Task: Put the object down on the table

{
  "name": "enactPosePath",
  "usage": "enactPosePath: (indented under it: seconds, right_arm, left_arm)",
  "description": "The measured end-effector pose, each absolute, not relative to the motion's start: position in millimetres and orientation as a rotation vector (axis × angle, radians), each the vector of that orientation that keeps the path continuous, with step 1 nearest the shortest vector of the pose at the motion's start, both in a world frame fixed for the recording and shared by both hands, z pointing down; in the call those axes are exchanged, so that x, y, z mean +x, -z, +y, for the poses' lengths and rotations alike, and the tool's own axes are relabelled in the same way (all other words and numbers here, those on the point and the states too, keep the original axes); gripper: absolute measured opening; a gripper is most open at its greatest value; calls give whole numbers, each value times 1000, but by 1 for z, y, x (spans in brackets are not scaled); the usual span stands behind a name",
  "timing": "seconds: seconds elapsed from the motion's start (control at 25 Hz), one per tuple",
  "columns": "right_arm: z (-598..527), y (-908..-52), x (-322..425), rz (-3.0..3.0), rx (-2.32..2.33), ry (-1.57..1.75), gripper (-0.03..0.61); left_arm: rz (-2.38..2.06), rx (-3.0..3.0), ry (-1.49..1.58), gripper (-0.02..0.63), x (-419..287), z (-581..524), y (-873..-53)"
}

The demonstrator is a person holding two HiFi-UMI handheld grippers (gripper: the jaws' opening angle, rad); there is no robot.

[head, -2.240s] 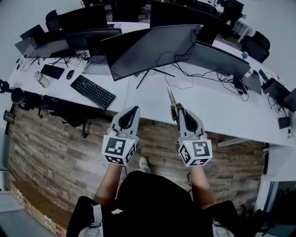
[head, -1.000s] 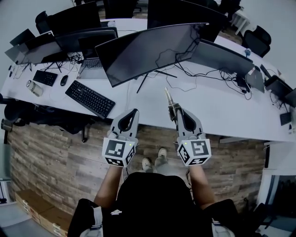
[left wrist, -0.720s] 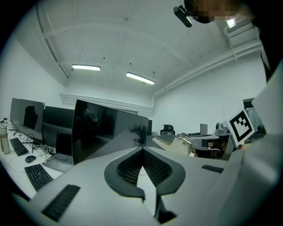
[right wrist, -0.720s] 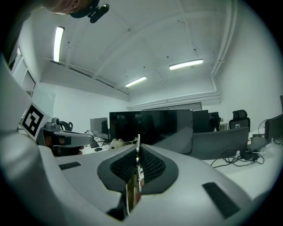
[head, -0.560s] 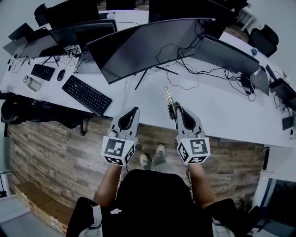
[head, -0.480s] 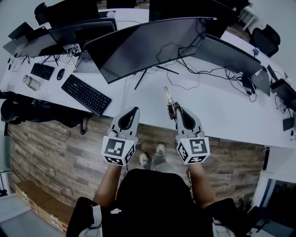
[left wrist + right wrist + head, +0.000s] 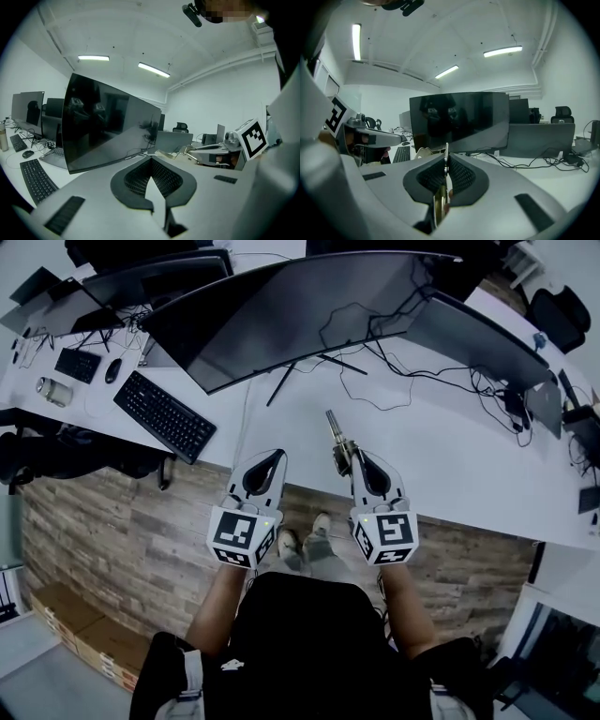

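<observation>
In the head view my right gripper [image 7: 355,457] is shut on a thin metal tool [image 7: 334,430] with a brass-coloured part. The tool sticks forward out of the jaws, above the near edge of the white table [image 7: 441,460]. In the right gripper view the tool [image 7: 446,158] shows edge-on between the ribbed pads [image 7: 459,176], with the brass part low in the jaws. My left gripper [image 7: 269,457] hovers beside it at the table's edge, shut with nothing in it. In the left gripper view that gripper's [image 7: 151,177] jaws meet at a point.
A large curved monitor [image 7: 281,310] stands on the table ahead, with cables [image 7: 375,395] behind its stand. A black keyboard [image 7: 164,415] lies to the left, with more monitors and a mouse [image 7: 113,371] beyond. Wooden floor [image 7: 103,531] shows below the table edge.
The person has stepped toward the table. Both grippers now reach its near edge, and the tool's tip is over the white top. Neither grip has changed.
</observation>
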State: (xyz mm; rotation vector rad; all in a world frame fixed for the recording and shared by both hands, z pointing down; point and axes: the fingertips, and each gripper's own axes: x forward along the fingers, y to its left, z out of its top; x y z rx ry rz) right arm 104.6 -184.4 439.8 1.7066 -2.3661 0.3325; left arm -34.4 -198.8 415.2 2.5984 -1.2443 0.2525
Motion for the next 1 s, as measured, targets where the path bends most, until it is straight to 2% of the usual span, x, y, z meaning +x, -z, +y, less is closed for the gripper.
enactPosePath:
  seconds: [1.0]
  right_arm:
    - [-196,-600,90,-2221,1269,-470,25]
  left_arm:
    - [-1242,2393,-421,12,-31,-192,-523]
